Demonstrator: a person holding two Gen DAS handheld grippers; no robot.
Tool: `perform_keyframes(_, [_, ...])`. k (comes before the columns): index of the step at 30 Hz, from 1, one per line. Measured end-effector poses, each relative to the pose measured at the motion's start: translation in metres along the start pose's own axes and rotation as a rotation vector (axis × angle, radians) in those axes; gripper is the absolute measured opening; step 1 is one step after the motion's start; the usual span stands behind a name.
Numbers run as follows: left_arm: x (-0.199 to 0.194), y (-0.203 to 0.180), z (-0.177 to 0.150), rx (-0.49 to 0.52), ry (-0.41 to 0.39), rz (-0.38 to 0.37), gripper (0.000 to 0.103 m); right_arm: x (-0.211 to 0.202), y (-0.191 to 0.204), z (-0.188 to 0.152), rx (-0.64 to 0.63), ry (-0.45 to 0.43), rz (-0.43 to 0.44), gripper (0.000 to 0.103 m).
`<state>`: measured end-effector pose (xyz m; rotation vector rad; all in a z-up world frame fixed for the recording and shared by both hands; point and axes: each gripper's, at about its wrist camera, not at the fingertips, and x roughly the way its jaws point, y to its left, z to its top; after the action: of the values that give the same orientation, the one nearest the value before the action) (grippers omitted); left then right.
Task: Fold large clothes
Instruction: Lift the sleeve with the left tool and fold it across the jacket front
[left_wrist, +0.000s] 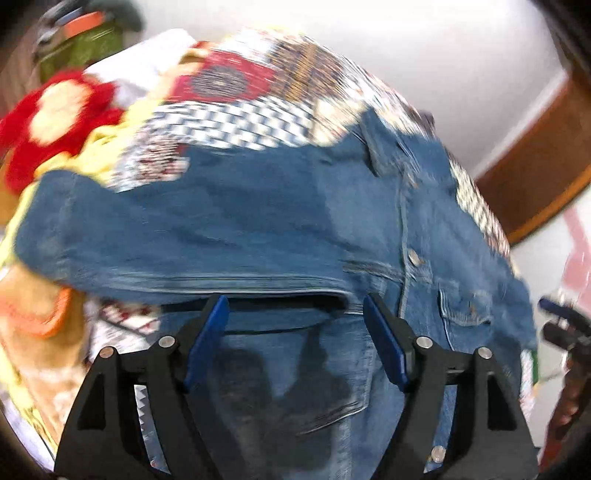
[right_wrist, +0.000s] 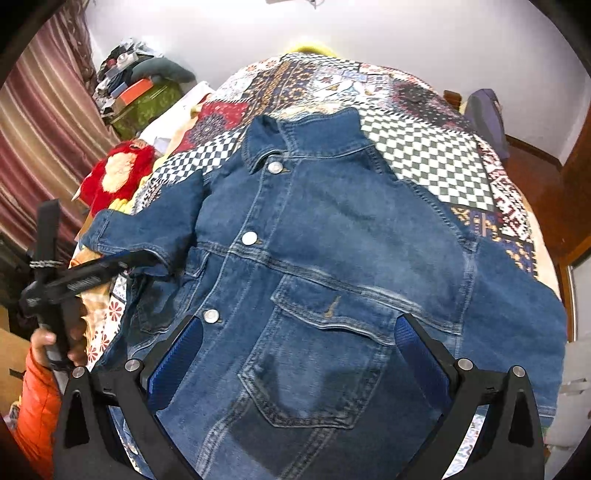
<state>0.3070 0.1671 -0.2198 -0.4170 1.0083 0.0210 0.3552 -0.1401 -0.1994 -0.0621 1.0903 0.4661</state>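
A blue denim jacket (right_wrist: 332, 240) lies front up on the bed, collar at the far end and its buttons fastened. In the left wrist view the jacket (left_wrist: 258, 221) is blurred, and a sleeve is folded across the body. My left gripper (left_wrist: 295, 306) stands open just above the denim, its blue pads apart at the sleeve's folded edge and nothing pressed between them. The right wrist view shows that left gripper (right_wrist: 125, 260) beside the sleeve cuff. My right gripper (right_wrist: 299, 332) is open over the chest pocket (right_wrist: 325, 354) and holds nothing.
A patchwork bedspread (right_wrist: 424, 155) covers the bed. A red and cream plush item (right_wrist: 118, 173) lies at the bed's left side, with a striped curtain (right_wrist: 40, 147) and a cluttered green box (right_wrist: 147, 103) behind. Wooden trim (right_wrist: 569, 206) runs on the right. A hand with an orange sleeve (right_wrist: 37, 398) grips the left tool.
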Motion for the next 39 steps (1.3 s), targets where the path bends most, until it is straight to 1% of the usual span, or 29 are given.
perform_keyframes(4, [-0.014, 0.05, 0.004, -0.143, -0.034, -0.003, 0.078, 0.007, 0.015, 0.002, -0.028, 0.007, 0.014, 0.103])
perform_keyframes(6, [-0.01, 0.077, 0.002, -0.229, -0.013, -0.008, 0.078, 0.009, 0.021, 0.003, -0.035, 0.009, 0.018, 0.103])
perform_keyframes(8, [-0.001, 0.096, 0.003, -0.299, 0.005, -0.037, 0.078, 0.011, 0.026, 0.003, -0.043, 0.01, 0.026, 0.103])
perform_keyframes(10, [0.008, 0.11, 0.004, -0.351, 0.011, -0.048, 0.078, 0.012, 0.029, 0.004, -0.052, 0.01, 0.024, 0.103])
perform_keyframes(14, [0.025, 0.131, 0.013, -0.433, -0.002, -0.036, 0.077, 0.015, 0.029, 0.004, -0.052, 0.017, 0.013, 0.103])
perform_keyframes(15, [0.029, 0.134, 0.016, -0.449, -0.01, -0.029, 0.076, 0.016, 0.027, 0.004, -0.048, 0.02, 0.011, 0.103])
perform_keyframes(16, [0.031, 0.137, 0.019, -0.455, -0.015, -0.021, 0.071, 0.016, 0.025, 0.004, -0.042, 0.023, 0.008, 0.103])
perform_keyframes(17, [0.034, 0.139, 0.022, -0.458, -0.019, -0.011, 0.053, 0.017, 0.023, 0.004, -0.039, 0.024, 0.007, 0.103])
perform_keyframes(18, [0.036, 0.138, 0.025, -0.451, -0.014, -0.002, 0.027, 0.017, 0.02, 0.004, -0.032, 0.025, 0.002, 0.103])
perform_keyframes(19, [0.037, 0.135, 0.027, -0.437, -0.011, 0.012, 0.018, 0.017, 0.017, 0.004, -0.027, 0.025, -0.001, 0.103])
perform_keyframes(20, [0.036, 0.13, 0.03, -0.417, -0.02, 0.031, 0.017, 0.017, 0.015, 0.003, -0.024, 0.024, -0.004, 0.103])
perform_keyframes(21, [0.03, 0.119, 0.035, -0.371, -0.053, 0.071, 0.015, 0.017, 0.012, 0.003, -0.018, 0.024, -0.007, 0.103])
perform_keyframes(23, [0.019, 0.101, 0.042, -0.283, -0.097, 0.126, 0.013, 0.018, 0.004, 0.004, -0.003, 0.025, -0.011, 0.103])
perform_keyframes(25, [0.001, 0.072, 0.053, -0.178, -0.158, 0.17, 0.012, 0.017, -0.002, 0.005, 0.012, 0.022, -0.012, 0.103])
perform_keyframes(26, [-0.008, 0.058, 0.058, -0.135, -0.187, 0.177, 0.012, 0.016, -0.005, 0.005, 0.019, 0.018, -0.011, 0.103])
perform_keyframes(27, [-0.021, 0.036, 0.065, -0.074, -0.227, 0.178, 0.012, 0.015, -0.007, 0.006, 0.024, 0.015, -0.01, 0.103])
perform_keyframes(28, [-0.029, 0.024, 0.069, -0.037, -0.249, 0.173, 0.012, 0.014, -0.01, 0.006, 0.029, 0.009, -0.008, 0.103])
perform_keyframes(31, [-0.058, -0.038, 0.081, 0.114, -0.342, 0.131, 0.011, 0.007, -0.016, 0.007, 0.042, -0.015, -0.003, 0.103])
perform_keyframes(32, [-0.064, -0.056, 0.083, 0.156, -0.359, 0.106, 0.007, 0.005, -0.018, 0.007, 0.046, -0.021, -0.001, 0.103])
perform_keyframes(34, [-0.072, -0.096, 0.086, 0.238, -0.379, 0.037, 0.006, -0.002, -0.024, 0.007, 0.06, -0.039, 0.003, 0.103])
perform_keyframes(36, [-0.072, -0.131, 0.085, 0.304, -0.374, -0.031, 0.006, -0.01, -0.03, 0.006, 0.076, -0.056, 0.004, 0.103])
perform_keyframes(39, [-0.054, -0.182, 0.074, 0.401, -0.319, -0.108, 0.006, -0.023, -0.044, 0.003, 0.096, -0.08, -0.007, 0.103])
